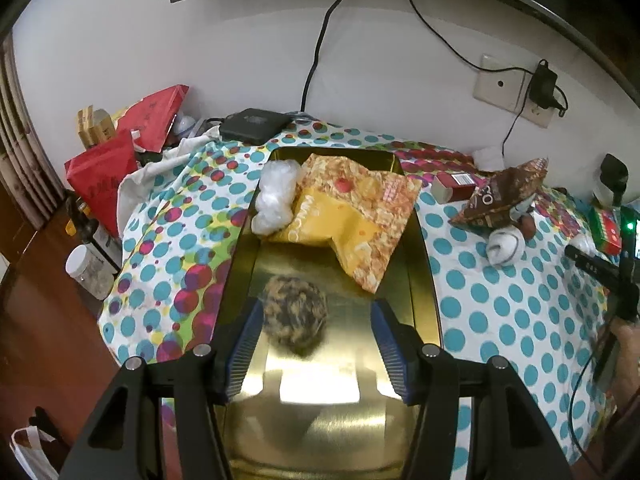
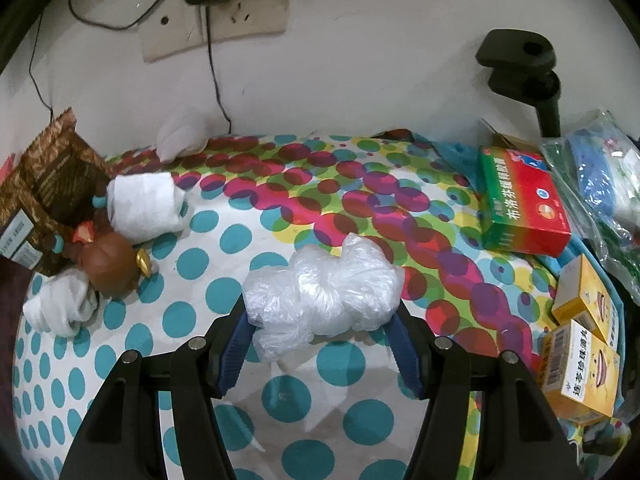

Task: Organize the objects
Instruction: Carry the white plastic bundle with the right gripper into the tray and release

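Polka-dot cloth over the surface (image 1: 500, 300), white wall behind.

Left wrist view: left tool (image 1: 316, 316) wide open above gold tin tray (image 1: 424, 280), holding nothing. Mottled yarn ball (image 1: 295, 312) blurred, between the fingers but nearer the left one, apparently loose. Yellow snack bag (image 1: 352, 216) and crumpled plastic (image 1: 276, 196) at the tray's far end.

Right wrist view: right tool (image 2: 320, 320) closed on clear plastic bag bundle (image 2: 324, 292), long axis across the fingers. Tray not visible; judged to lie leftward of the right tool.
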Action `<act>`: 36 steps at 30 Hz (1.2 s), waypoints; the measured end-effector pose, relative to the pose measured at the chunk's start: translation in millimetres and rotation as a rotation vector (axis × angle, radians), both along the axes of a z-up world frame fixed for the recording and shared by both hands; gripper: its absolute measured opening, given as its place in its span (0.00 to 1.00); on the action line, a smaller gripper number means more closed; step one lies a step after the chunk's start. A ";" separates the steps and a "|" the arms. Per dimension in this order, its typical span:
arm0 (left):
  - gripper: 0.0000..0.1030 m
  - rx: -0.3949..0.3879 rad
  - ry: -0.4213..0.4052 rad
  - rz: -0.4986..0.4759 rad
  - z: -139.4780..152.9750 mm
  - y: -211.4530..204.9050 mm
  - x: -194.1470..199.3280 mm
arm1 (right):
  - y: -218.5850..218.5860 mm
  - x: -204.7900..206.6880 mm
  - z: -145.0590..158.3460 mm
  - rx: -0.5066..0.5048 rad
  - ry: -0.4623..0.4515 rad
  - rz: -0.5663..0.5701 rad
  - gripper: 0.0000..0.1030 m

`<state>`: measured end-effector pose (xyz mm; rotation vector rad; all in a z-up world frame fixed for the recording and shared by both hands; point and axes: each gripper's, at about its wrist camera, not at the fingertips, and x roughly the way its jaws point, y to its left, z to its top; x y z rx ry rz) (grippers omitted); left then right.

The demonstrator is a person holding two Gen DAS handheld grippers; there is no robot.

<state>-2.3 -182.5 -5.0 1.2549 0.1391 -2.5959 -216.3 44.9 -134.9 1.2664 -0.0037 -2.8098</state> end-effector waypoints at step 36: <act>0.56 0.128 0.080 0.215 -24.9 -90.8 98.6 | -149.9 178.6 108.9 0.005 0.062 0.682 0.62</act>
